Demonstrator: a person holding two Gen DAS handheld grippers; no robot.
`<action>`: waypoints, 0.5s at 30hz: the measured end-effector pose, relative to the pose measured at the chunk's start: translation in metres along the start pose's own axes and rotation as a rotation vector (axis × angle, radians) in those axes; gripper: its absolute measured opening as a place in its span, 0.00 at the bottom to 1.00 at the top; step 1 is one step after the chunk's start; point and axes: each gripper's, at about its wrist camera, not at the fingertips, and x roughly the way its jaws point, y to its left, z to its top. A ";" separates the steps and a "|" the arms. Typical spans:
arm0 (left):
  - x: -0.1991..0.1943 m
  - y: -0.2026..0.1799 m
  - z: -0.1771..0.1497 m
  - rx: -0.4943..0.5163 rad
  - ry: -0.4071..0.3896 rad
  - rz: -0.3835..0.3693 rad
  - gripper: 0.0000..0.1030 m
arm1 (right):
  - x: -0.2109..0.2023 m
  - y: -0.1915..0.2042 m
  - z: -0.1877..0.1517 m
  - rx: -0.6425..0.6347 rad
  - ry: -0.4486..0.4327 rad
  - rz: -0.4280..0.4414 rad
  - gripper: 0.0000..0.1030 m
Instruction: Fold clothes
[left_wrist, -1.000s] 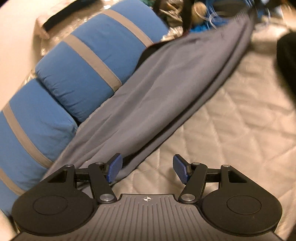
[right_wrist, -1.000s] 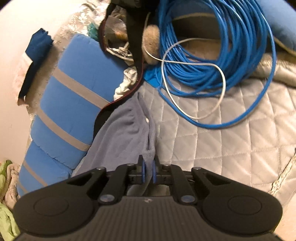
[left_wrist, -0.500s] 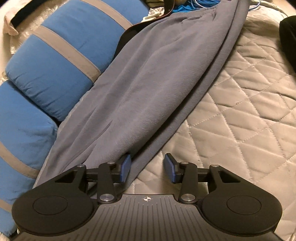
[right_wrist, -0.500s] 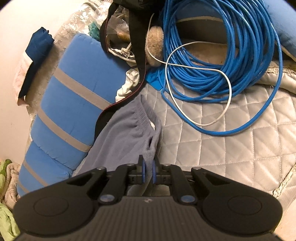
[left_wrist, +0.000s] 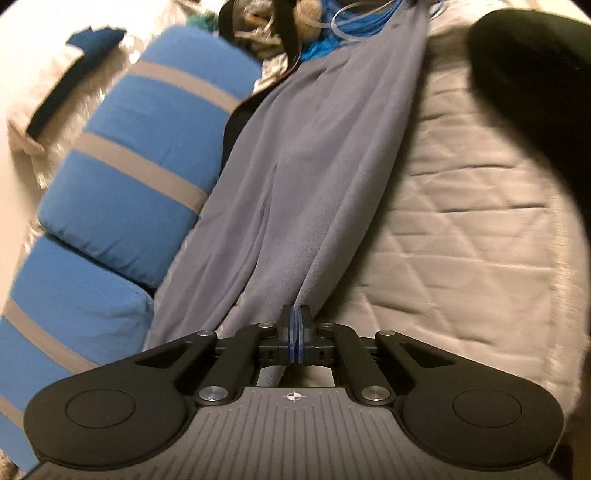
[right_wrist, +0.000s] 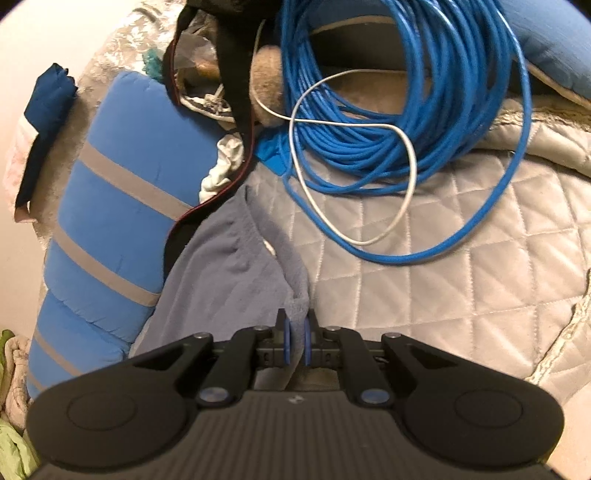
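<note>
Grey fleece trousers (left_wrist: 314, 177) are clenched by left gripper (left_wrist: 296, 334) and right gripper (right_wrist: 296, 341); thin pinches may be lost if pulled.

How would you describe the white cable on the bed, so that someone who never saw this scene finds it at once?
Start at the quilted bedcover, then find the big coil of blue cable at its far side. The white cable lies across that coil as one thin open loop. It is the only white cable, single rather than coiled many times.

- Left gripper (left_wrist: 296, 325) angled downward, blue pads pressed together on a fold of grey cloth.
- Right gripper (right_wrist: 296, 334) angled downward, pads clamping cloth.
</note>
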 end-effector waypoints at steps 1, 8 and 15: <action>-0.008 -0.002 0.000 -0.002 -0.006 -0.006 0.02 | 0.000 -0.001 0.000 -0.003 0.001 -0.007 0.07; -0.040 -0.038 0.011 0.020 0.001 -0.100 0.02 | -0.004 0.001 0.003 -0.071 -0.006 -0.072 0.07; -0.024 -0.067 0.004 0.048 0.077 -0.155 0.03 | -0.004 0.005 -0.003 -0.182 -0.002 -0.176 0.15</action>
